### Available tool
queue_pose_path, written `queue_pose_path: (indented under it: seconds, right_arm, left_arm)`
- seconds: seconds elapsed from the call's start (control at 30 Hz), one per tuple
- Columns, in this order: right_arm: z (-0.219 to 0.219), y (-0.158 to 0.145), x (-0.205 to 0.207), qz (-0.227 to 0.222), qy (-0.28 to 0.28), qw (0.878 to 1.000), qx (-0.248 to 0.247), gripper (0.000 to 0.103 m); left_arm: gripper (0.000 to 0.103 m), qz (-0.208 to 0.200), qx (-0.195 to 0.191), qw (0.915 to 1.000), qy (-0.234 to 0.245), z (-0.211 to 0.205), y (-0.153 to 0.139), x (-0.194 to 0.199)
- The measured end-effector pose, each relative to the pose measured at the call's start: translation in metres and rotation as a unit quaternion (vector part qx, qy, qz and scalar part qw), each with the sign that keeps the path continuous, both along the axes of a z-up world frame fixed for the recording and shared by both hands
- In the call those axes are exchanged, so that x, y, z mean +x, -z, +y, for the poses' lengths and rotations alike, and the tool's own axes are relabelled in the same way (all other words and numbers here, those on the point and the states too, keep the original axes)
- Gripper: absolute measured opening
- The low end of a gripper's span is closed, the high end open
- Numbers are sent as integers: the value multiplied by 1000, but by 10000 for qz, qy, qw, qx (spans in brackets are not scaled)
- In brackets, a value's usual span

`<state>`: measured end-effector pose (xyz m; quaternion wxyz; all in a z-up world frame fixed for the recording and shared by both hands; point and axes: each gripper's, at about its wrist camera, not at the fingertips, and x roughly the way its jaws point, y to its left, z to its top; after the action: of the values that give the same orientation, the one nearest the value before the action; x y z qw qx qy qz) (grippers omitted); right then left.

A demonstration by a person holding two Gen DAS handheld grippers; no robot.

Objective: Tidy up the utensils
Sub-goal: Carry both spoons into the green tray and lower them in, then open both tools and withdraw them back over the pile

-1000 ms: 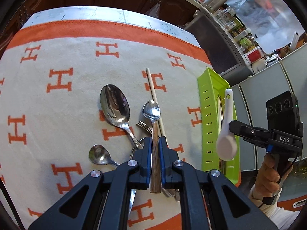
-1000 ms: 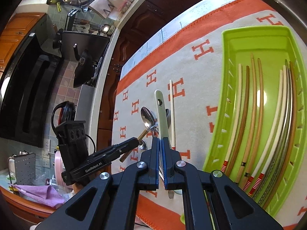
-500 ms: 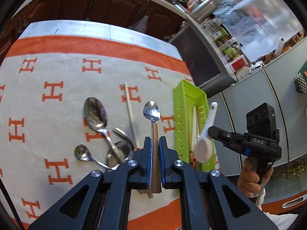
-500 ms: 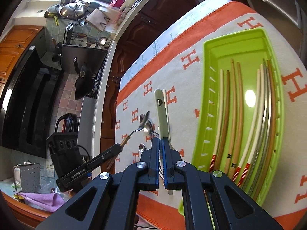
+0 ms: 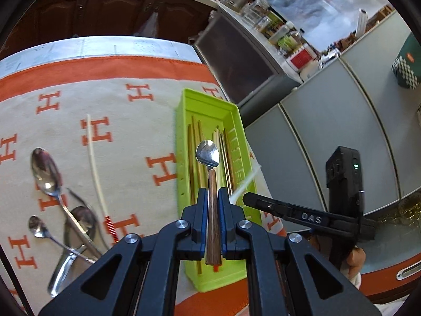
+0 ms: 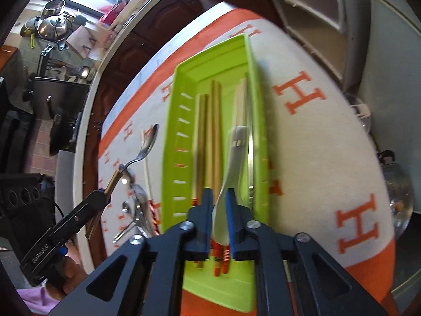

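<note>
Your green tray [image 5: 181, 137] lies on the cloth with its long axis running away from you, and it holds only chopsticks [image 6: 213, 131], laid lengthwise in several wood and pale tones, their red-banded ends at the near wall.

The tray sits on a cream tablecloth [image 5: 126, 137] printed with orange H letters and edged in orange. To the tray's left on the cloth lie one loose white chopstick [image 5: 96, 163] and a cluster of steel spoons [image 5: 46, 171], some overlapping. Dark wooden cabinets [image 5: 105, 8] stand beyond the table, and grey panels [image 5: 329, 121] to the right.

Your left gripper [image 5: 213, 197] pinches the wooden handle of a small spoon [image 5: 208, 154]; its steel bowl points straight ahead, in line with the tray and in the air above the chopsticks.

Your right gripper [image 6: 219, 197] clamps a white ceramic spoon [image 6: 234, 155] near its bowl, the handle pointing forward along the tray's right side. Motion blur makes it hard to say whether that handle touches the chopsticks below it.
</note>
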<state>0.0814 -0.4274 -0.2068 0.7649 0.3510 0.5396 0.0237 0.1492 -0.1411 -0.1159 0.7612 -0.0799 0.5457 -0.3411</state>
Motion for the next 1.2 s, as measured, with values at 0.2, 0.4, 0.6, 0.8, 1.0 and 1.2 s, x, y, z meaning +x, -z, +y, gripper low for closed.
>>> queue_pose_path:
  seconds: [0.2,0.4,0.6,0.8,1.0,1.2]
  right_arm:
    - [-17,-12,-29,-299,269,9991,-116,25]
    - [-18,-34,-38,-463,380,9973,-416,25]
    - [-15,-35,-31,-412,316,9977,-444,25]
    - [2,-25,-20,-349,157,9983,-432,25]
    - [18,-31,-18,-444,-55,9971,-608,25]
    - [37,-43,-16,-573,-358,9947,-773,25]
  left_arm:
    - [5,135,315,9993,175,-35,26,-5]
    - [6,243,664,9973,197,-50,47,-10]
    - [15,276,805,9960,281,-49,50,-20]
    - [17,134,1011,9944,285,-35,41,-36]
    - [17,25,1138,9935,4,-1,30,-46]
    - [20,-193,1288,9901,-519,50,14,-56]
